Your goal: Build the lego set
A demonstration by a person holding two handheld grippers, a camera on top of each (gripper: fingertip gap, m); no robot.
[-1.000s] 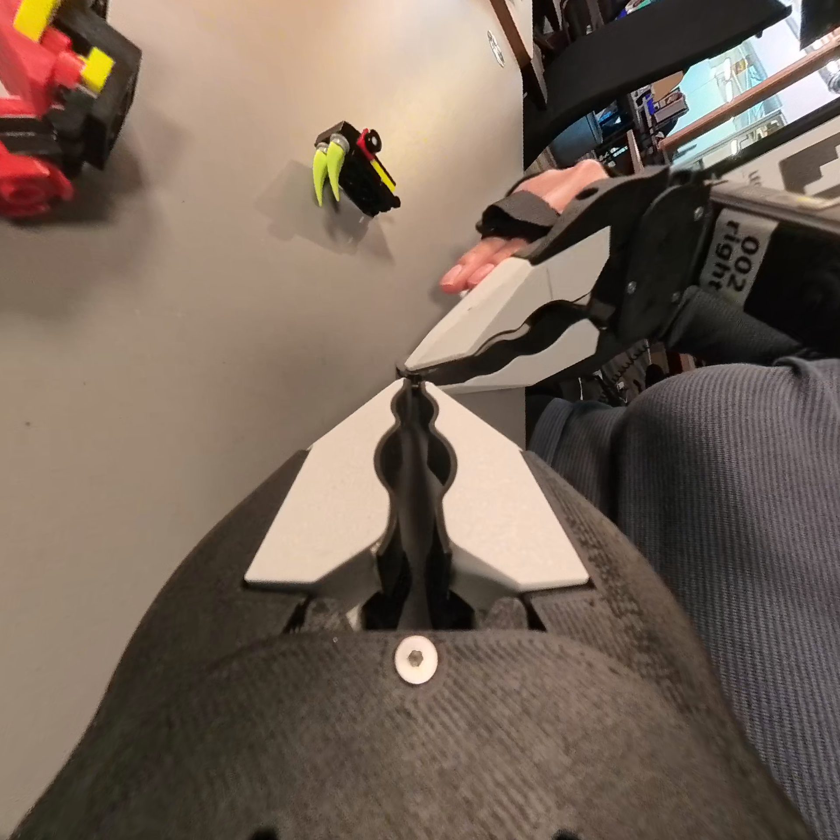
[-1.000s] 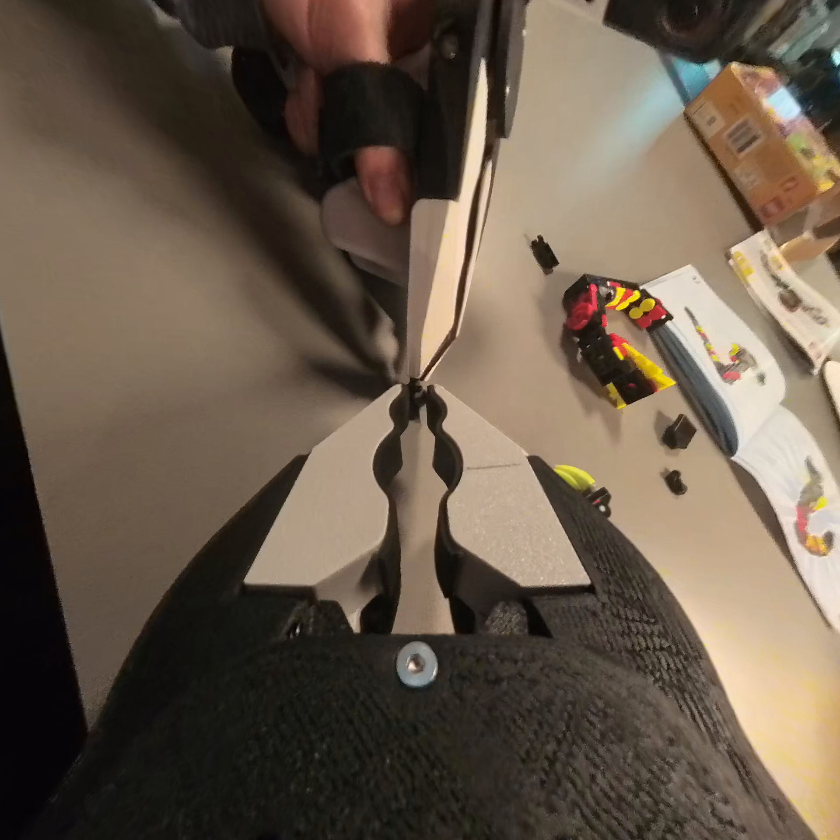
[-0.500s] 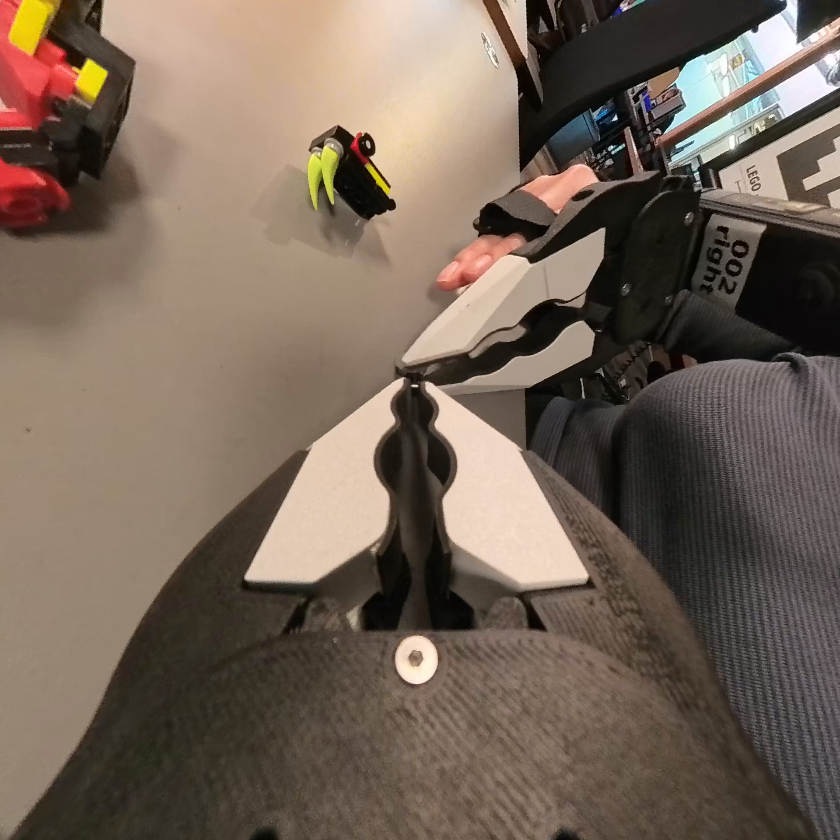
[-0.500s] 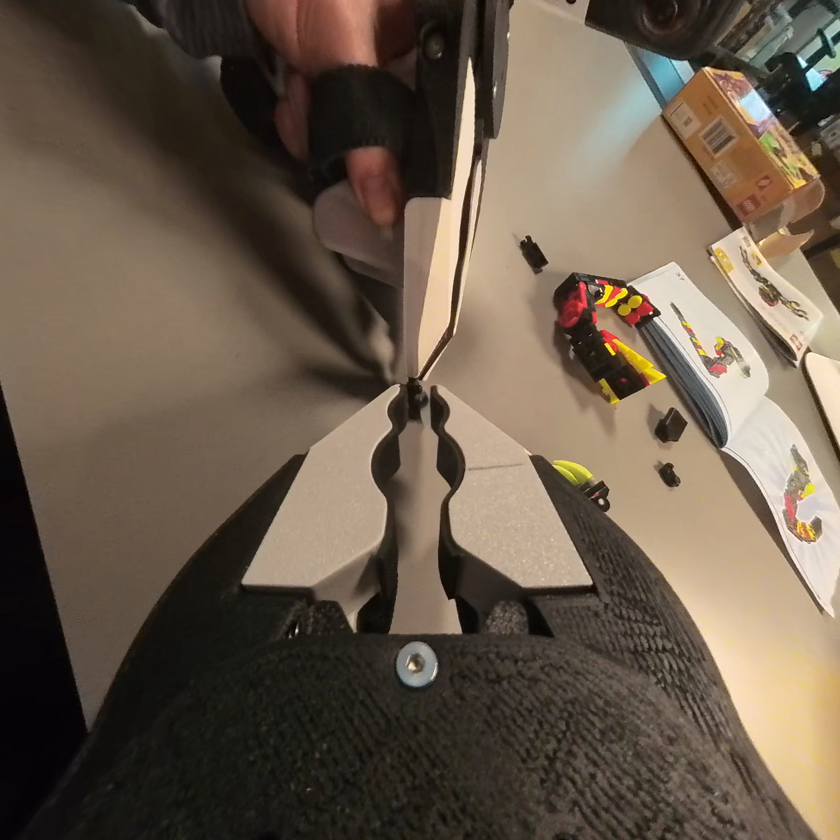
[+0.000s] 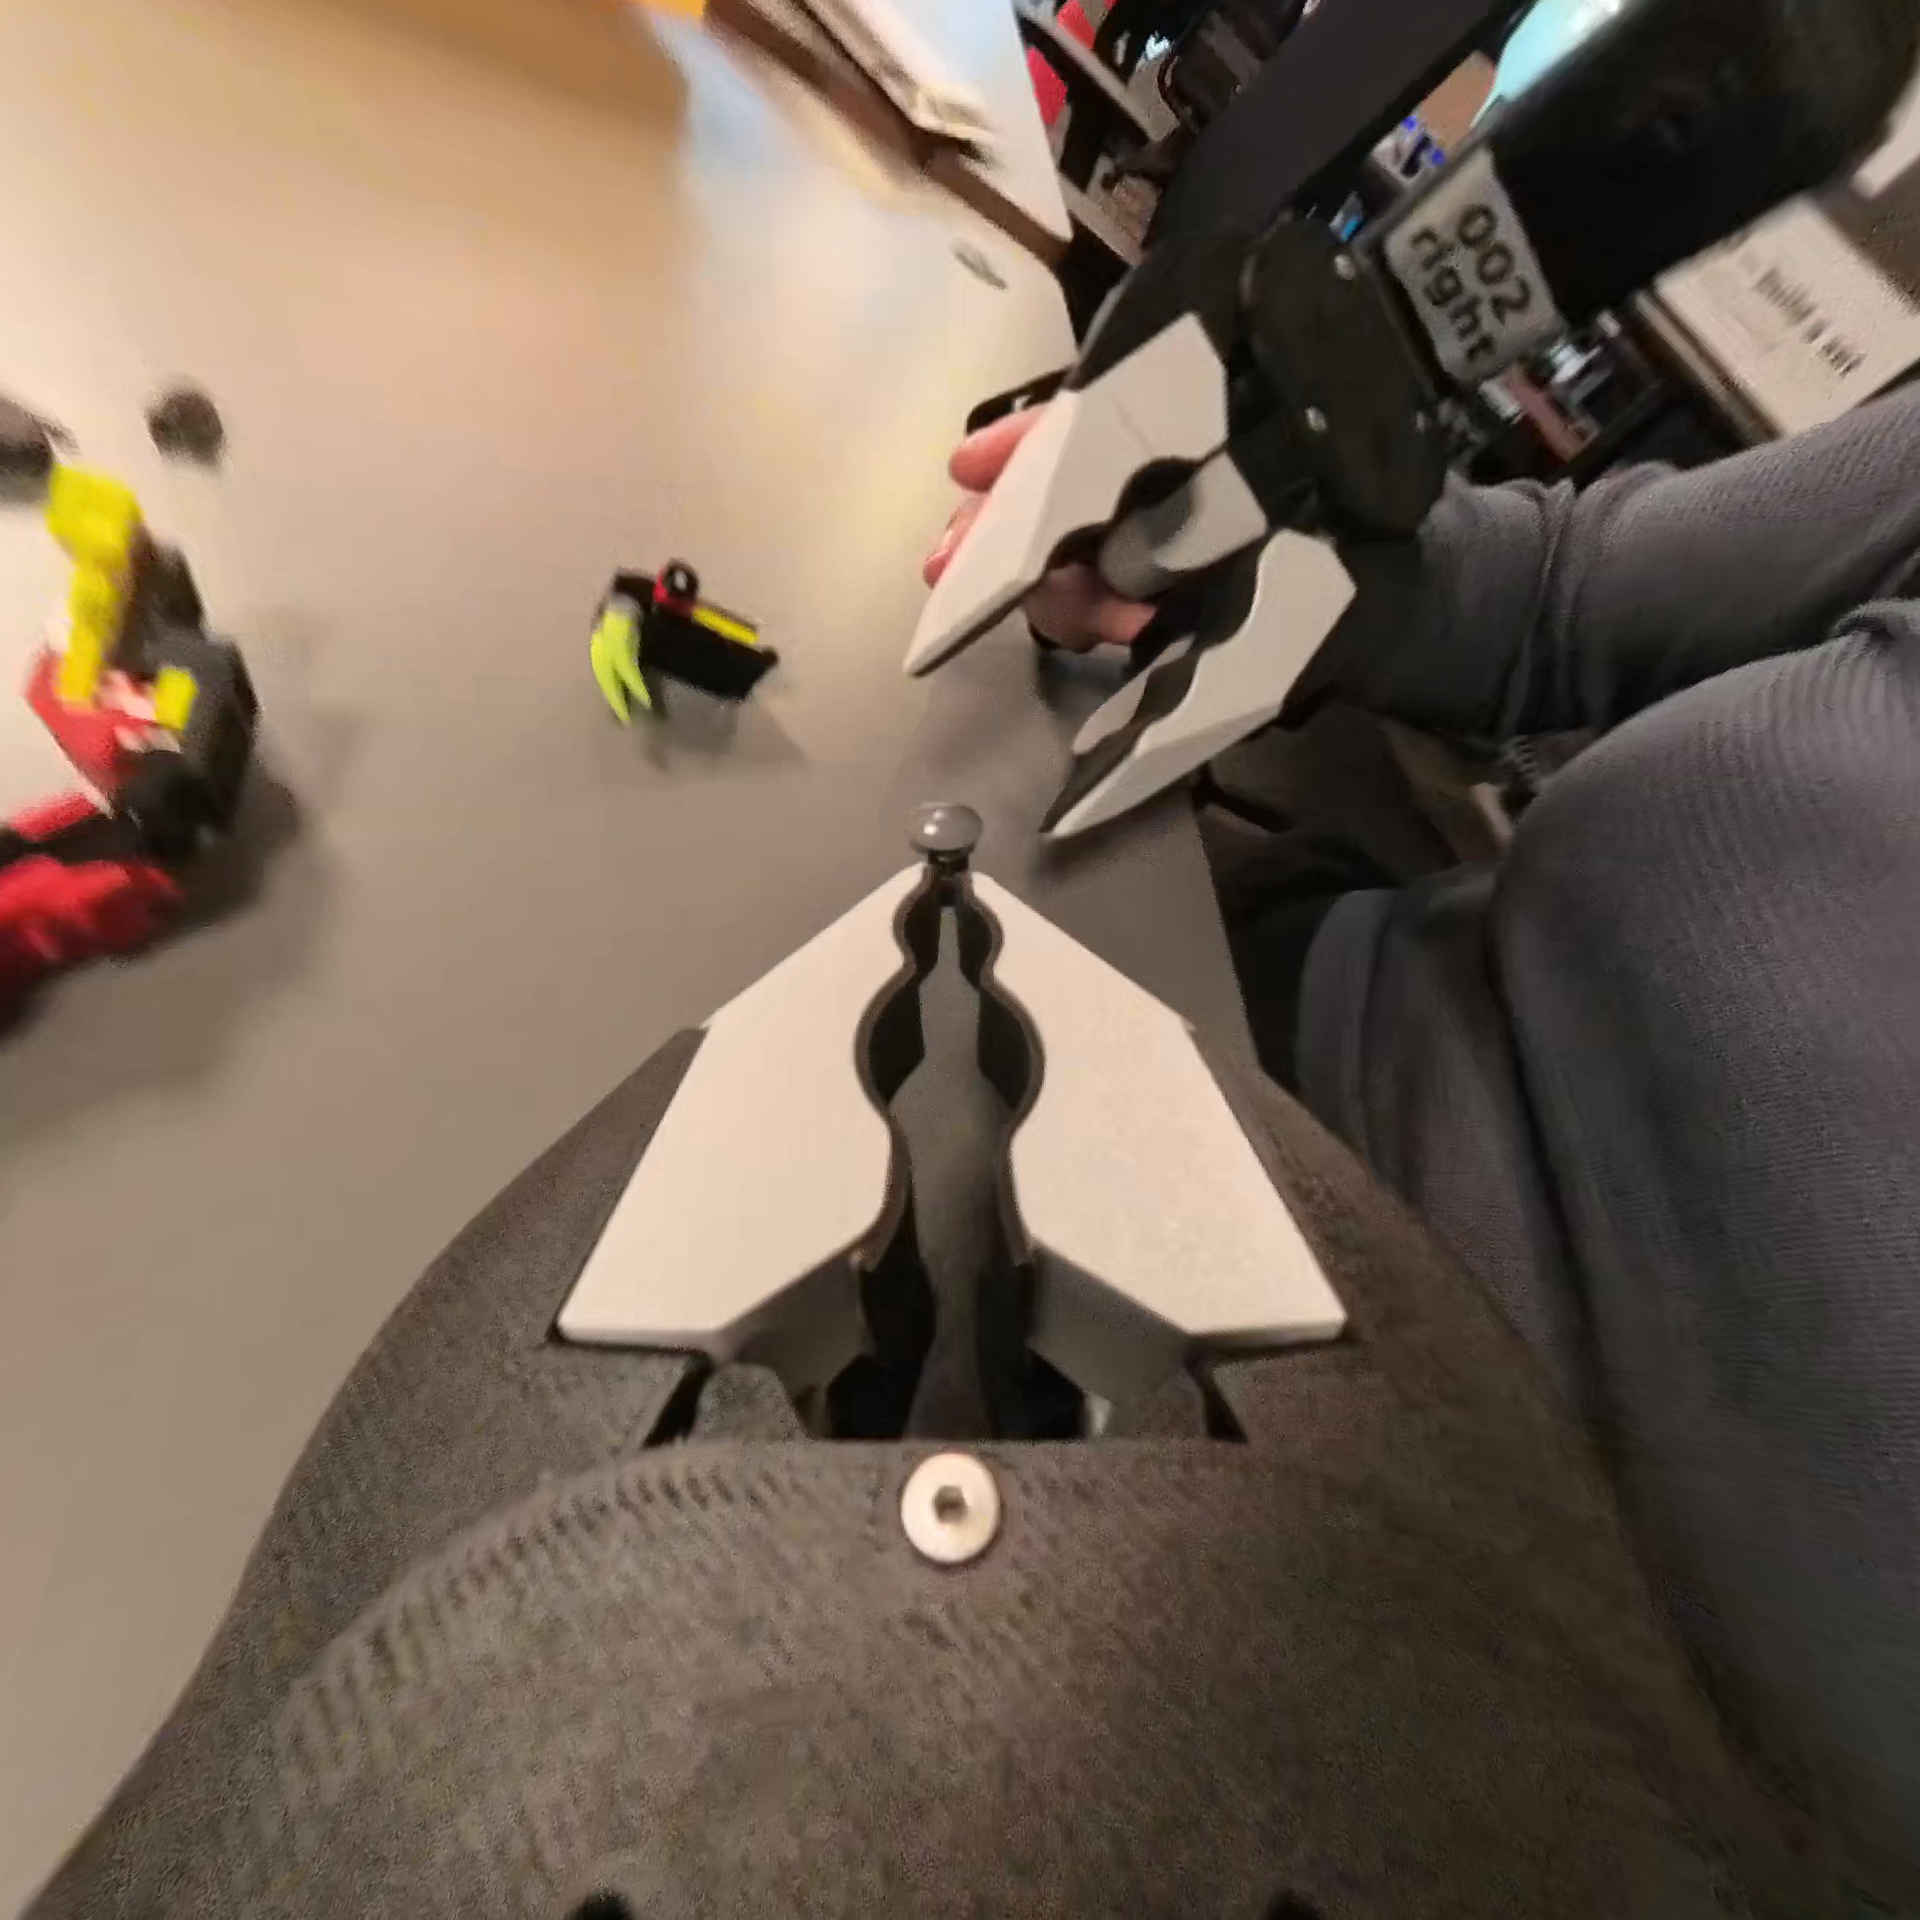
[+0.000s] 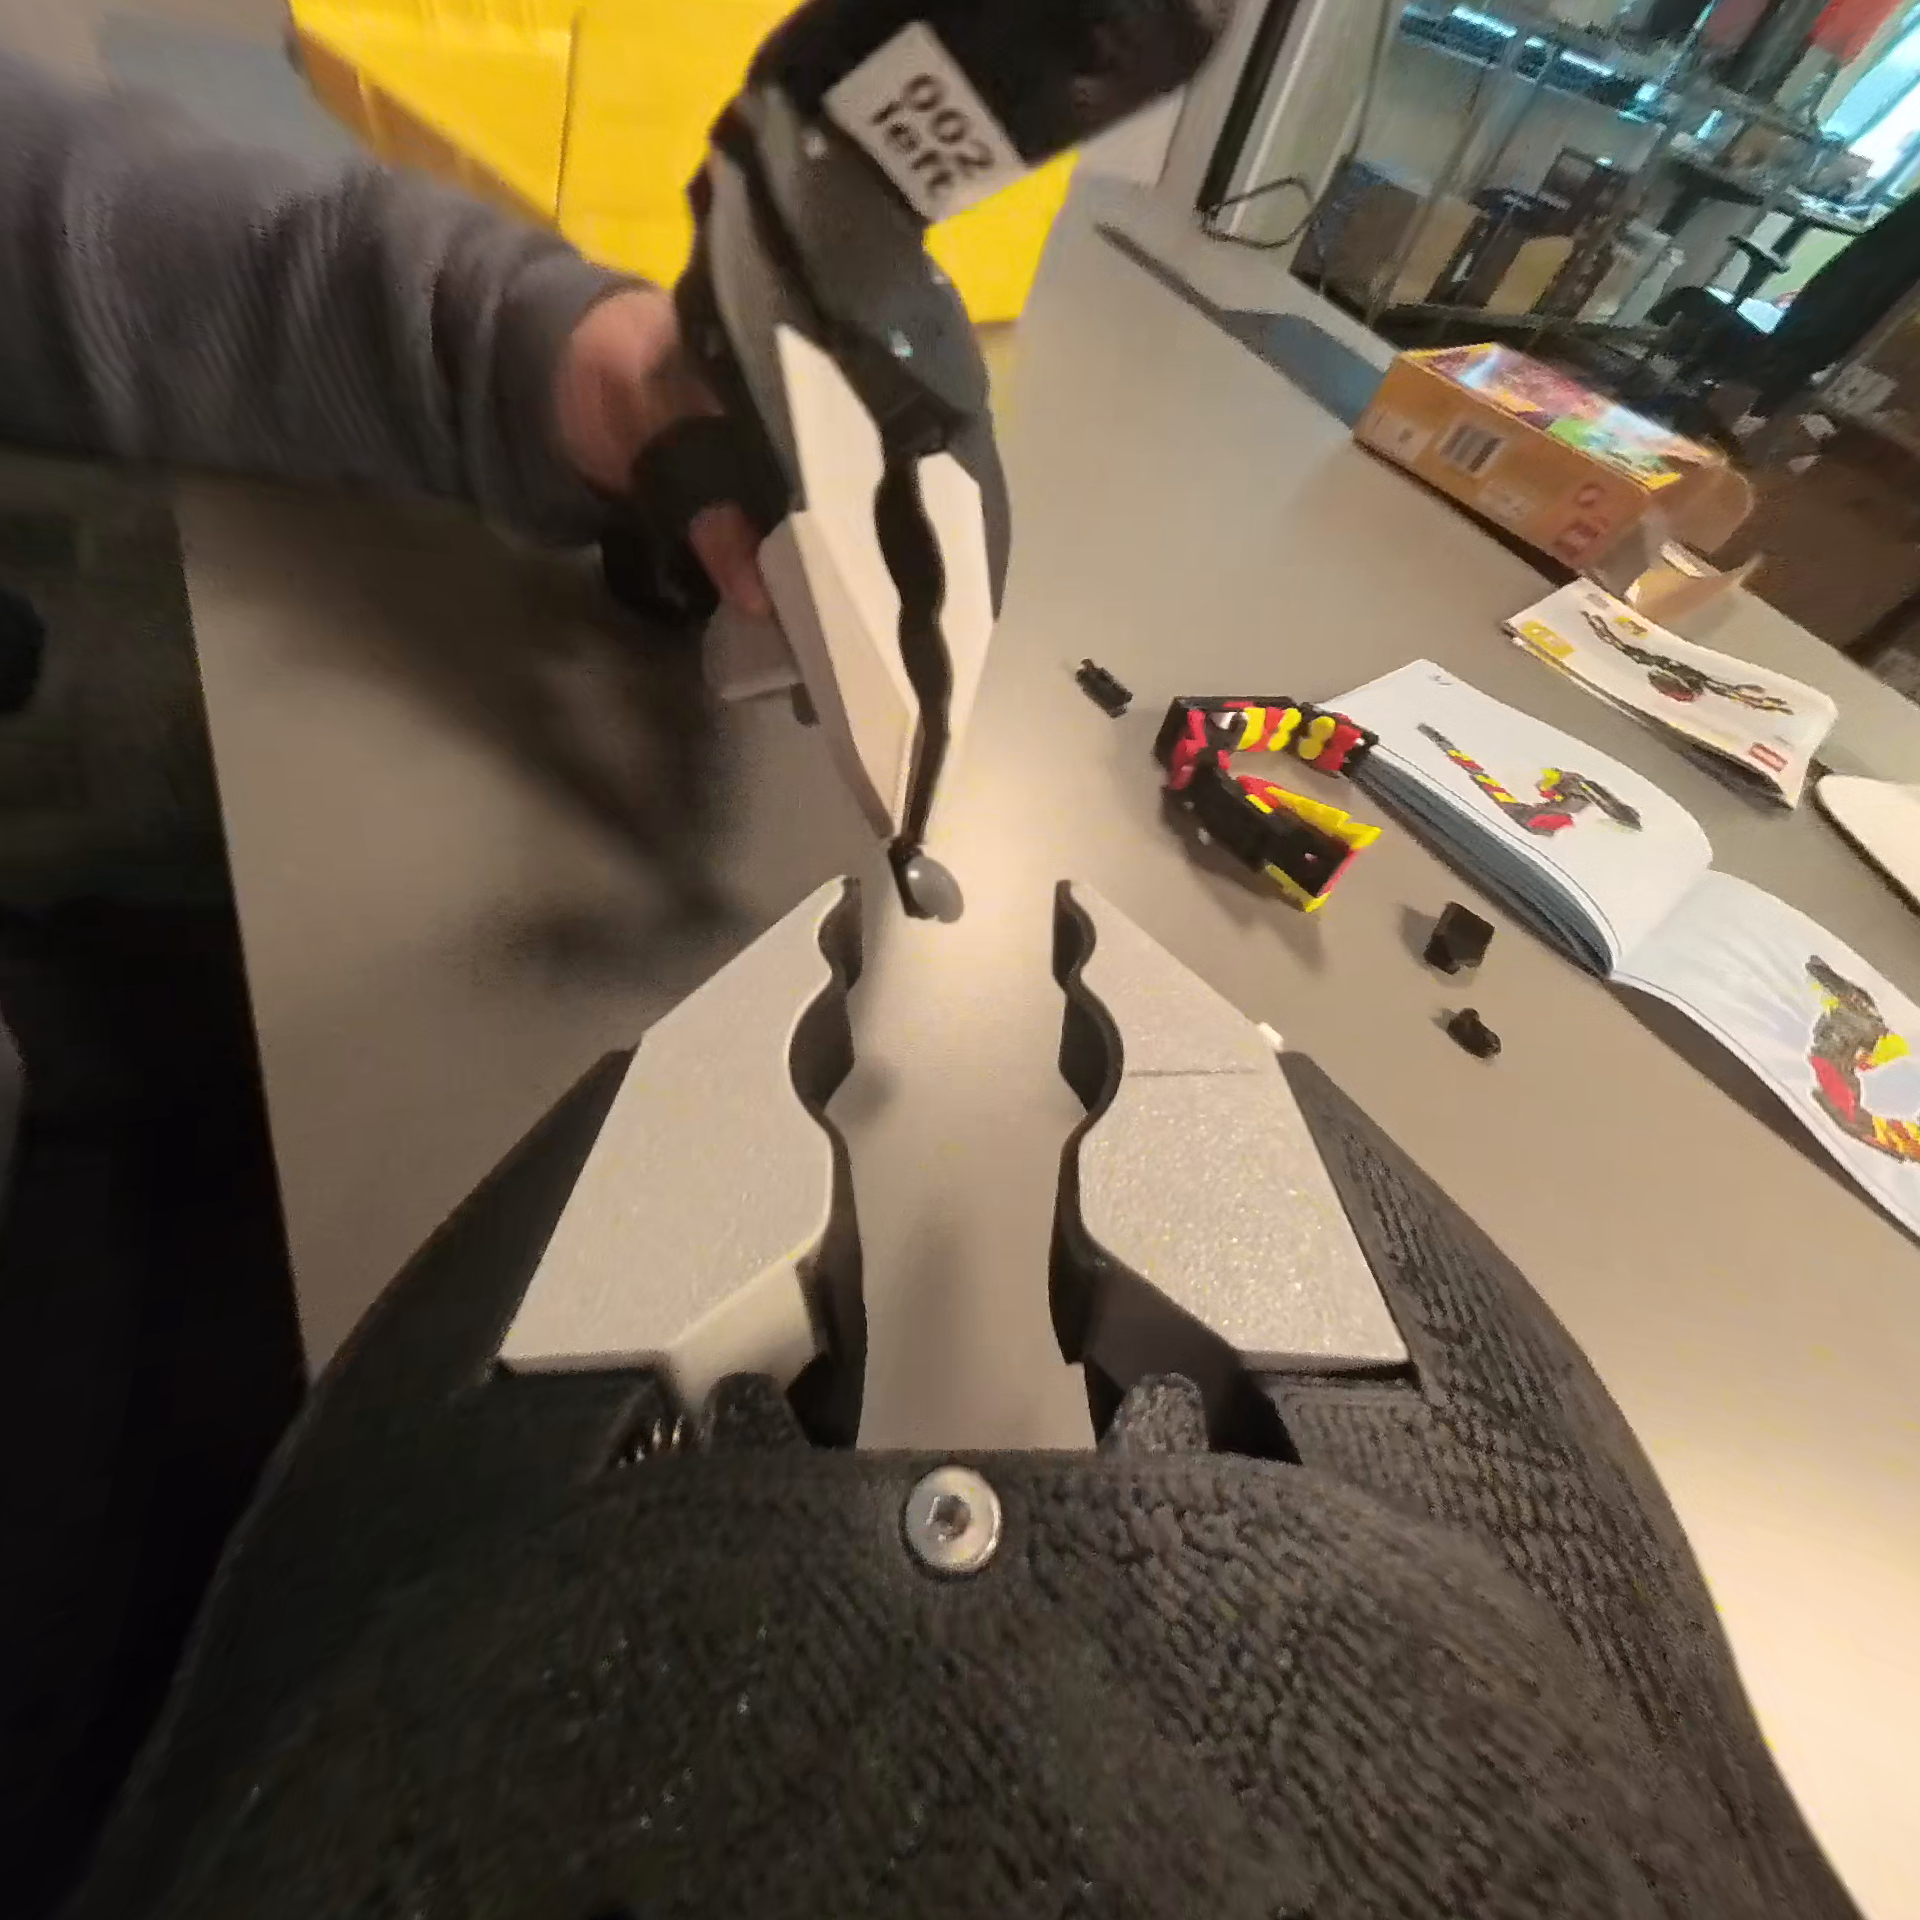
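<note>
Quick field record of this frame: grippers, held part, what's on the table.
left gripper: shut on small grey round-headed piece
right gripper: jaws open, empty
table: red-black-yellow lego build, open instruction booklet, loose black pieces, box
near left gripper: small black assembly with lime claws

A grey table (image 6: pixel 1195 499) fills both views. Dark shelving (image 6: pixel 1558 208) stands beyond its far edge, and a yellow surface (image 6: pixel 623 104) lies behind.
</note>
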